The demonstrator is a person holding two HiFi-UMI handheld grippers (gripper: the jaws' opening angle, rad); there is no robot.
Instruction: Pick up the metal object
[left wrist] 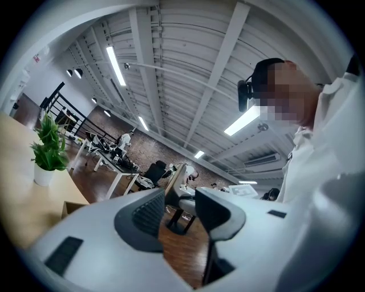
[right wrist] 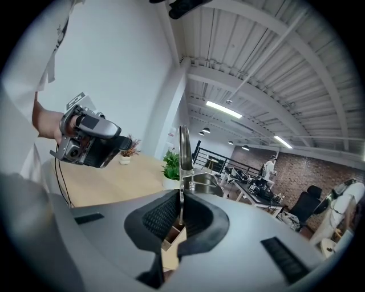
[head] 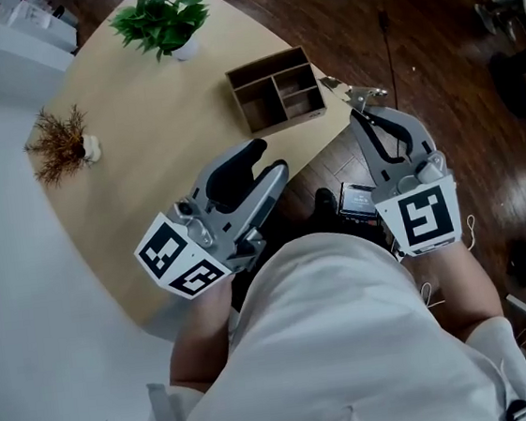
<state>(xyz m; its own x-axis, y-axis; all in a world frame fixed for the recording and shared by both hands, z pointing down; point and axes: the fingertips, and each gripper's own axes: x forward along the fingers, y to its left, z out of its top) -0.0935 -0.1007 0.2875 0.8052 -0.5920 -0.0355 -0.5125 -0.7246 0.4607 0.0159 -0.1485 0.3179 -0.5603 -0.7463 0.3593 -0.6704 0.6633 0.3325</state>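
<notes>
My right gripper (head: 361, 111) is shut on a thin shiny metal object (head: 353, 93), held in the air past the table's right edge, above the dark floor. In the right gripper view the metal object (right wrist: 184, 149) stands upright out of the closed pads, and that gripper (right wrist: 181, 214) points toward the table. My left gripper (head: 265, 160) hovers over the near edge of the table, raised and tilted. The left gripper view shows it (left wrist: 179, 214) open, with only the room visible between its fingers.
A brown wooden organizer box (head: 276, 89) with compartments sits near the table's right edge. A green potted plant (head: 162, 22) stands at the far side and a dried plant (head: 61, 143) at the left. Beyond the light wooden table (head: 149, 123) lies dark floor with cables.
</notes>
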